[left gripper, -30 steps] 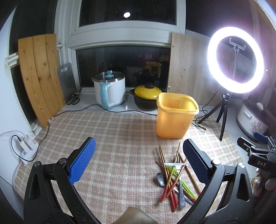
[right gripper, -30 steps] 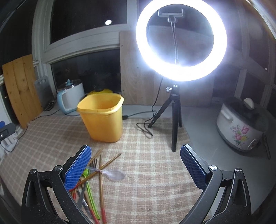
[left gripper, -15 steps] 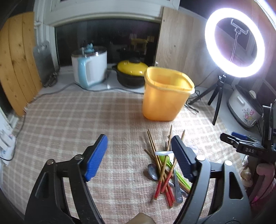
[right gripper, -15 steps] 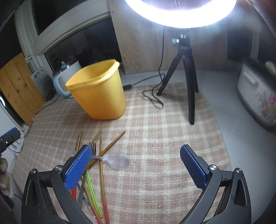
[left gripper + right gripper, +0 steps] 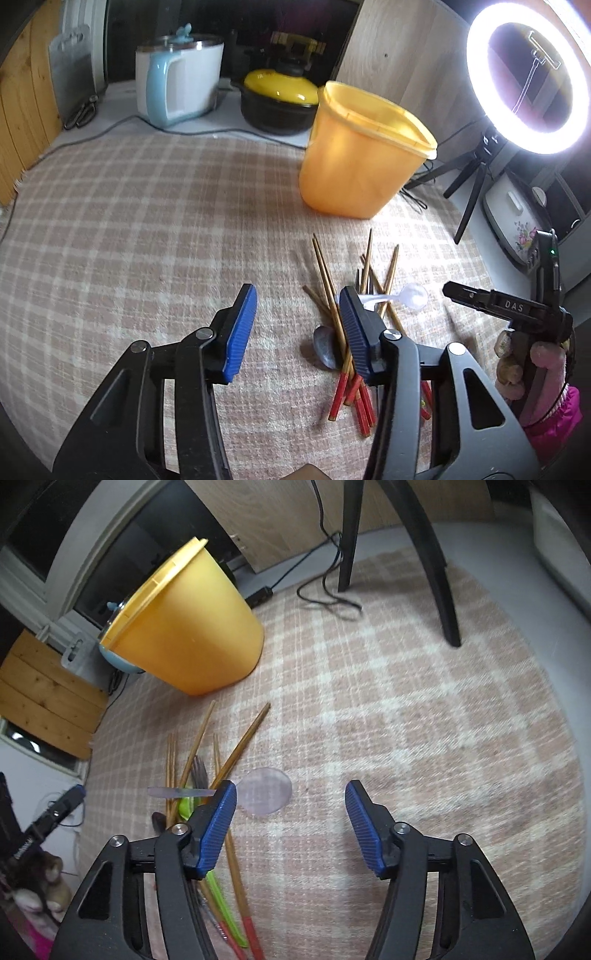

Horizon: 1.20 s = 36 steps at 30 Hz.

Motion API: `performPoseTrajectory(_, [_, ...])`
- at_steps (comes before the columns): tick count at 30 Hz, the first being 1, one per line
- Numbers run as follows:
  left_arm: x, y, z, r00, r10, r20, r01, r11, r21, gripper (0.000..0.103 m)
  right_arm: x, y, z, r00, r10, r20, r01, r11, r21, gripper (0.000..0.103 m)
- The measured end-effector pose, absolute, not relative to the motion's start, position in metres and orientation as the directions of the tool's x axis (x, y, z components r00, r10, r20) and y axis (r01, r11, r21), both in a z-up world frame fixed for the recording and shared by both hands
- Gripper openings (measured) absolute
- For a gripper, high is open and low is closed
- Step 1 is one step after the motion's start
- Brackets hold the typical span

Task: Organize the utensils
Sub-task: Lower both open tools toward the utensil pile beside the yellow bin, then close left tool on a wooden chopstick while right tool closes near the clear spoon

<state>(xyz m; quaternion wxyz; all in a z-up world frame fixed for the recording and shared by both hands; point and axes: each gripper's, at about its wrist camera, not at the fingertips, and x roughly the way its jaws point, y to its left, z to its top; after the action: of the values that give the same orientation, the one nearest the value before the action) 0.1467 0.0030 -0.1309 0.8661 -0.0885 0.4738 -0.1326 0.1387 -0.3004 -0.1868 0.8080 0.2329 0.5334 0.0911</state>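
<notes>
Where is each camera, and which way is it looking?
Left wrist: on the left gripper, looking down at the checked cloth; its own open fingers and a hand show.
Right wrist: on the right gripper, tilted down at the cloth; open fingers show.
Both share the yellow bin, chopsticks and clear spoon.

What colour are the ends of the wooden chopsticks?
Red. The wooden chopsticks have red-painted ends, seen best in the left wrist view.

Utensils [image 5: 347, 332] heaped on checked cloth near upright yellow tub [image 5: 362, 162]
</notes>
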Motion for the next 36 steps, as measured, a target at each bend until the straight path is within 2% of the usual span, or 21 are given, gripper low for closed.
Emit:
performPoseTrajectory(3, [0.152, 0.004, -0.141, 0.482, -0.339, -0.808, 0.143, 0.940, -0.309, 0.040, 0.141, -0.300, -0.195, 0.395, 0.415, -0.820, 0.117, 0.862, 0.493, 0.053])
performPoseTrajectory(7, [0.165, 0.002, -0.153, 0.452, -0.366, -0.813, 0.133, 0.929, -0.344, 0.035, 0.144, -0.300, -0.202, 0.378, 0.448, -0.810, 0.137, 0.838, 0.528, 0.051])
performPoseTrajectory(18, [0.214, -0.004, -0.191, 0.333, -0.480, -0.812, 0.095, 0.873, -0.478, 0.028, 0.152, -0.305, -0.214, 0.363, 0.542, -0.758, 0.193, 0.752, 0.630, 0.034])
performPoseTrajectory(24, [0.230, -0.009, -0.203, 0.287, -0.526, -0.801, 0.093, 0.847, -0.523, 0.026, 0.155, -0.305, -0.219, 0.355, 0.561, -0.748, 0.212, 0.731, 0.649, 0.026])
performPoseTrajectory(26, [0.234, -0.011, -0.206, 0.276, -0.537, -0.797, 0.085, 0.840, -0.537, 0.022, 0.157, -0.304, -0.220, 0.353, 0.560, -0.749, 0.212, 0.732, 0.647, 0.023])
performPoseTrajectory(31, [0.238, -0.013, -0.211, 0.265, -0.553, -0.790, 0.069, 0.828, -0.557, 0.020, 0.166, -0.298, -0.222, 0.341, 0.555, -0.759, 0.204, 0.744, 0.636, 0.017])
performPoseTrajectory(36, [0.241, -0.015, -0.216, 0.259, -0.560, -0.787, 0.062, 0.823, -0.565, 0.014, 0.168, -0.298, -0.224, 0.334, 0.553, -0.763, 0.196, 0.751, 0.630, 0.010])
